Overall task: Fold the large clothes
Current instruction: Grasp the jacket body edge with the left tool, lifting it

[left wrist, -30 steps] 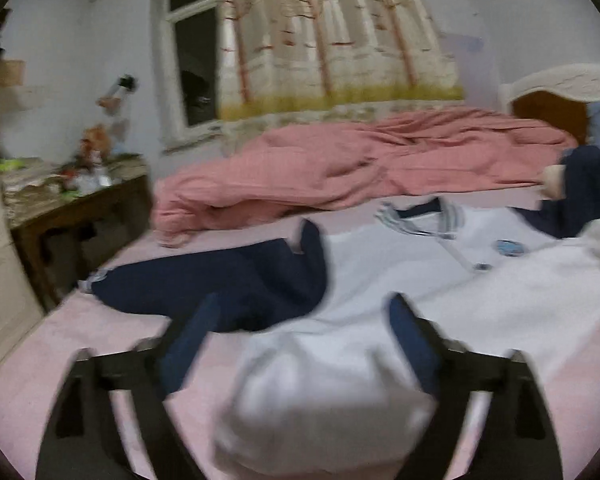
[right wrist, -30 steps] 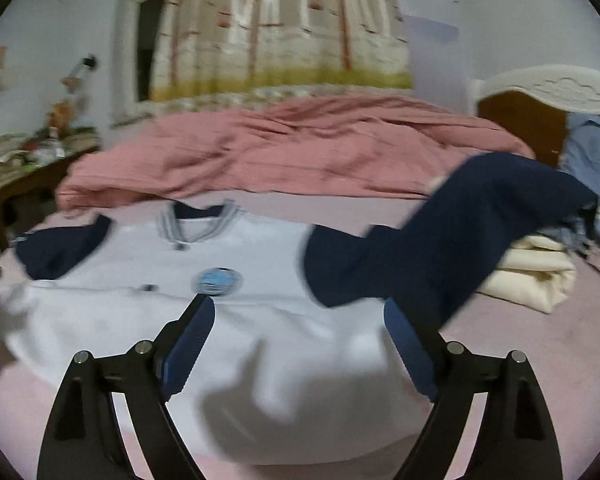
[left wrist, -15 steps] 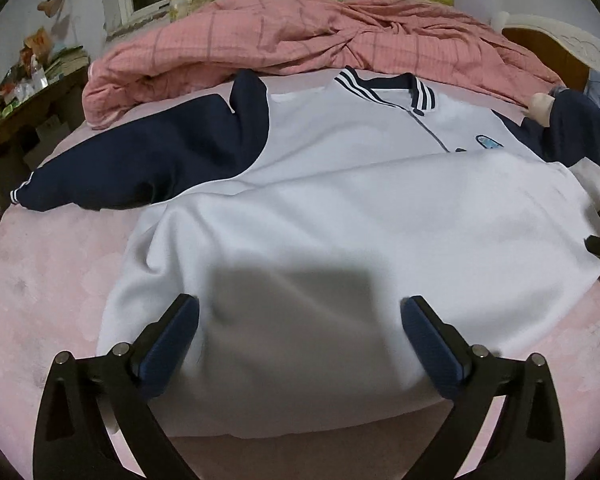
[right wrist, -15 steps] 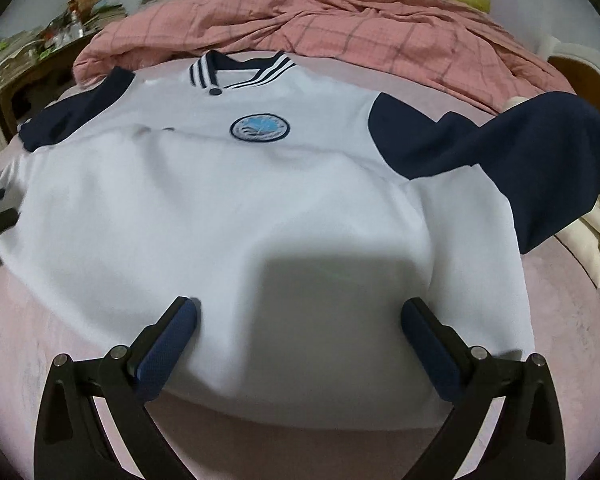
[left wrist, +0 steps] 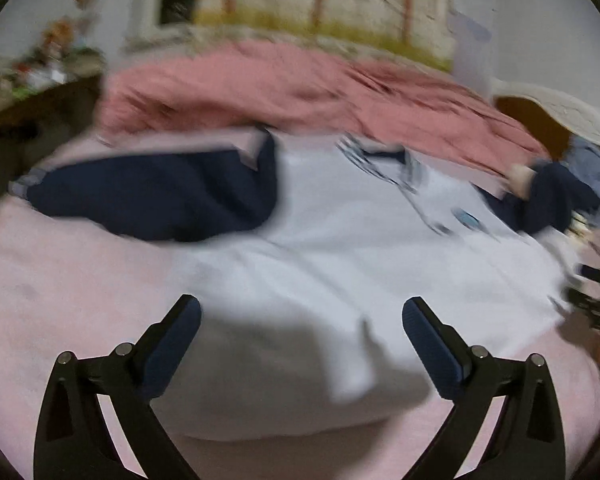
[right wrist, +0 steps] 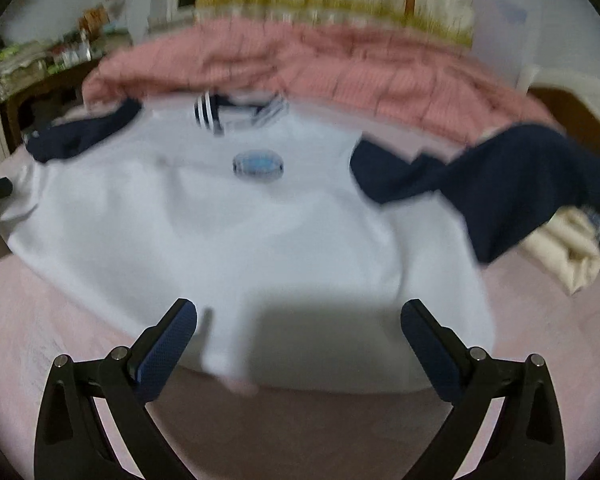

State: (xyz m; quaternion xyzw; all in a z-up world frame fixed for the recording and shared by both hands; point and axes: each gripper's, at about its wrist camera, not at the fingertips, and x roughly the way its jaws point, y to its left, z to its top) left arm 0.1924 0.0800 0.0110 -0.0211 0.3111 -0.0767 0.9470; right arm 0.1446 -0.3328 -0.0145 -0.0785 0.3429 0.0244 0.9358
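A white jacket [left wrist: 340,248] with navy sleeves lies spread face up on the pink bed, collar toward the far side. It also shows in the right wrist view [right wrist: 228,232], with a blue round badge [right wrist: 258,164] on the chest. Its left sleeve [left wrist: 152,200] lies flat; its right sleeve [right wrist: 512,184] drapes over other clothes. My left gripper [left wrist: 302,320] is open and empty over the hem's left part. My right gripper [right wrist: 299,320] is open and empty over the hem's right part. Both views are blurred.
A crumpled pink quilt [left wrist: 300,88] lies across the far side of the bed. Folded cream cloth [right wrist: 572,248] and blue clothes sit at the right by the headboard [left wrist: 560,112]. A cluttered wooden table [left wrist: 24,96] stands at the left.
Both grippers have pulled back and tilted up from the jacket, so the room shows again. The hem now has a small ridge near the middle. Both grippers stay open.
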